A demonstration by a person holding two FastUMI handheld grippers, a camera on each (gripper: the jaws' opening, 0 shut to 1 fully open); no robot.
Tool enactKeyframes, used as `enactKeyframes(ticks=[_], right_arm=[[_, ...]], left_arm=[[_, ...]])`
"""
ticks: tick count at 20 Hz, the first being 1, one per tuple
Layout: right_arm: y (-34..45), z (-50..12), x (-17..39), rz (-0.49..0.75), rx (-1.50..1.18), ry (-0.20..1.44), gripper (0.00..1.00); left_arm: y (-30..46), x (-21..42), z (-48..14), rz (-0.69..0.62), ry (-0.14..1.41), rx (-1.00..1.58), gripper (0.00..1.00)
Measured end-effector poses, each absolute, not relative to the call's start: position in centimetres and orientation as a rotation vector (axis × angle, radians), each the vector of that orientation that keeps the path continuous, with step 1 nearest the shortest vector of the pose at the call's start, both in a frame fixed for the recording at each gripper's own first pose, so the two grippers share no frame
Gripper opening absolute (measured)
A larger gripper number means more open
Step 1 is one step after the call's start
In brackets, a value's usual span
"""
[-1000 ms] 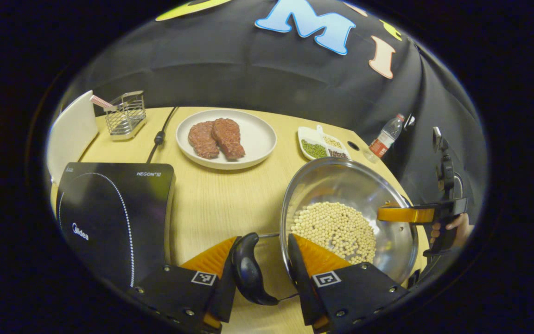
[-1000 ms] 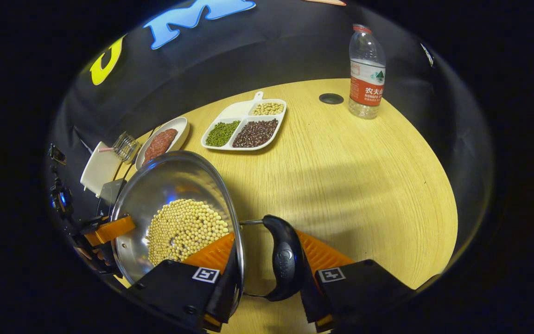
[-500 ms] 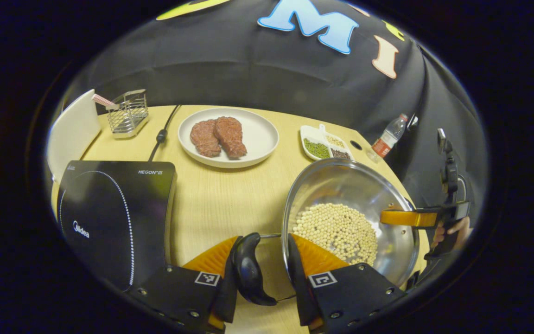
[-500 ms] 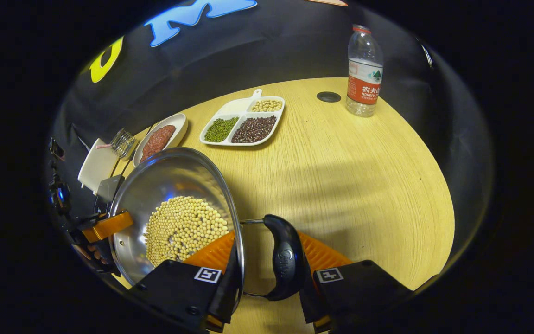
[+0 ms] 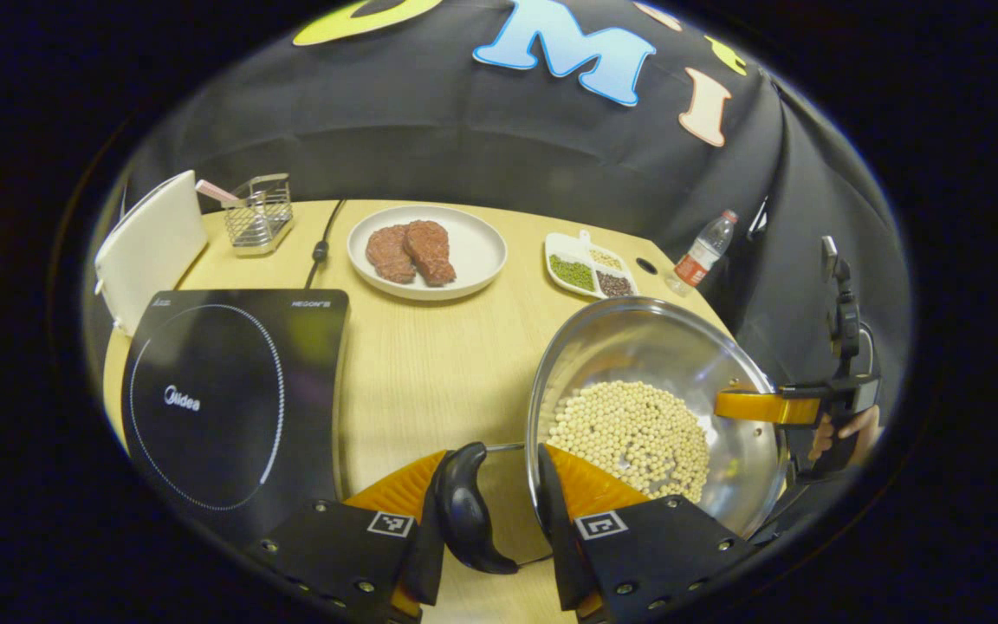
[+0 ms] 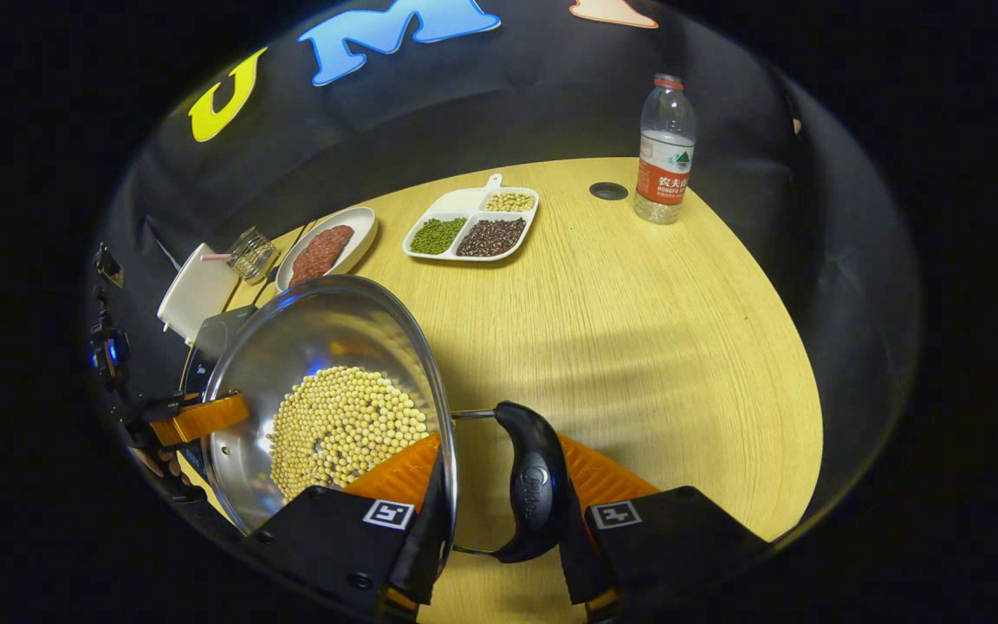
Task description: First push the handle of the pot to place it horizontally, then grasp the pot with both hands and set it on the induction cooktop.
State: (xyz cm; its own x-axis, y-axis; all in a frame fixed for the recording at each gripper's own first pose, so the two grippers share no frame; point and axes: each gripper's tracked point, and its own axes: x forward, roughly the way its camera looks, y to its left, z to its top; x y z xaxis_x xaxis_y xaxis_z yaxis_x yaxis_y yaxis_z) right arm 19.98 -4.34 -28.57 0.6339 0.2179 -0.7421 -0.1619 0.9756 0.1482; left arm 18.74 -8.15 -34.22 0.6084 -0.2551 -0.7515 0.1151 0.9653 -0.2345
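Left gripper view: left gripper (image 5: 495, 461) is clamped across the steel pot's (image 5: 638, 347) rim and its black side handle (image 5: 464, 513), one finger inside the pot over the soybeans (image 5: 629, 429). The right gripper (image 6: 499, 451) is closed the same way on the opposite handle (image 6: 532, 494). The pot sits between them beside the induction cooktop (image 5: 204, 399), not yet over it. Risks, as we judge them: uneven lifting tilts the pot and spills beans onto the table (image 6: 638, 329); the wire-hinged handles (they look free to swing) may pivot and loosen a grip. Printed on the cooktop: "Midea". We leave the bottle's (image 6: 664, 147) label unread.
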Motion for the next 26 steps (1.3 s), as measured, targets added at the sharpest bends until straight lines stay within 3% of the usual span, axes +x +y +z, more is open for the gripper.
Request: enactKeyframes(ticks=[5, 11, 26], right_arm=[[-3.5, -27.4, 14.6, 0.217, 0.062, 0.879, 0.56], [-2.3, -25.5, 10.9, 0.226, 0.055, 0.873, 0.59], [2.7, -21.1, 9.4, 0.191, 0.054, 0.84, 0.59]], left_arm=[[-6.9, 13.5, -32.3, -0.219, 0.918, -0.188, 0.52], [-5.6, 9.9, -29.5, -0.213, 0.898, -0.194, 0.52], [-0.8, 9.9, -25.5, -0.259, 0.853, -0.216, 0.52]])
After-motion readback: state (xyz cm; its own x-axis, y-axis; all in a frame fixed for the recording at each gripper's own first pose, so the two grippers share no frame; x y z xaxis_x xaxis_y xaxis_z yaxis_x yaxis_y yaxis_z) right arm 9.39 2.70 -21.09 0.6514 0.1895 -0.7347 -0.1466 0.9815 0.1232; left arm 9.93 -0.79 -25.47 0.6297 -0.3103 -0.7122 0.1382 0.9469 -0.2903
